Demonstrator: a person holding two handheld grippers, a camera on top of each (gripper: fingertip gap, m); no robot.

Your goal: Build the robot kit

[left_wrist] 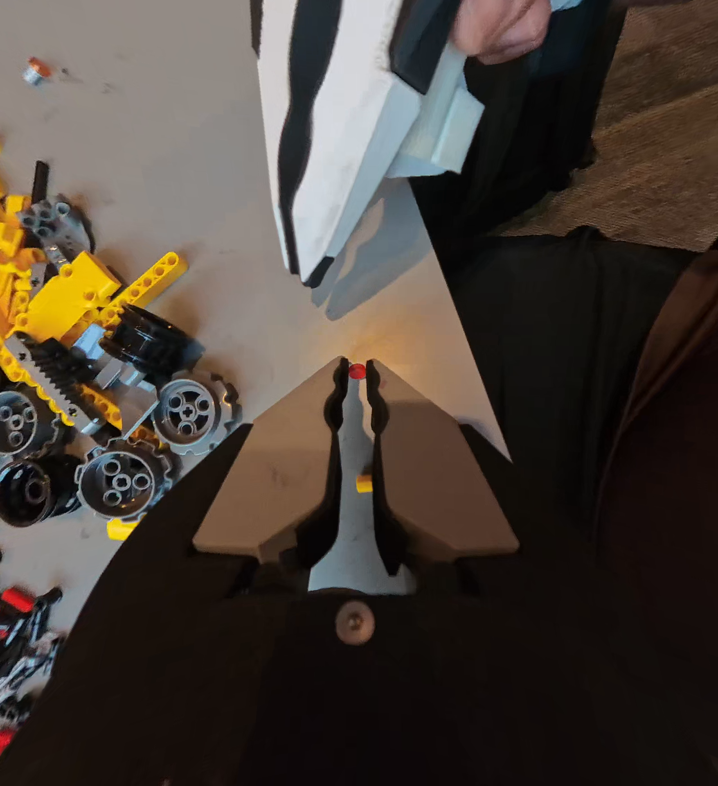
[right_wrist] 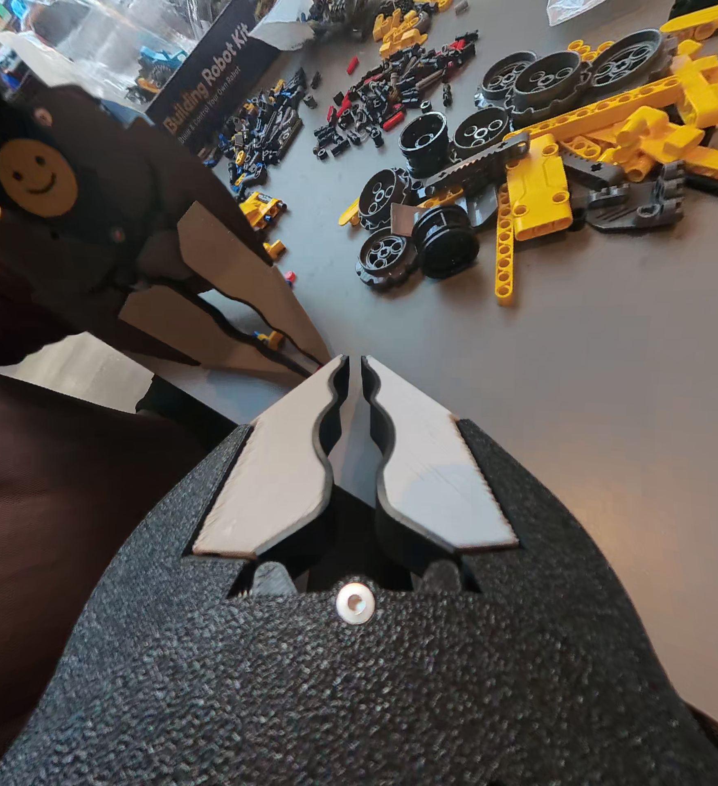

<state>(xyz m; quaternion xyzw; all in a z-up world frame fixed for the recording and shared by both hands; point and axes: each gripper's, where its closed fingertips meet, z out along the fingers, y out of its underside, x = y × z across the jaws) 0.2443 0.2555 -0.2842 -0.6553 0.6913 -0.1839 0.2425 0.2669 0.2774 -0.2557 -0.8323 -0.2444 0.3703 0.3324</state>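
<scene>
The red stud [left_wrist: 356, 371] sits pinched at the very tips of my left claw [left_wrist: 356, 369], close to the table [left_wrist: 221, 127] edge. Such a shallow bite could let it pop out and roll off into the lap below. My right claw [right_wrist: 355, 361] hovers nearly closed on nothing, just beside. Wheels [left_wrist: 187, 410] lie well left.
</scene>
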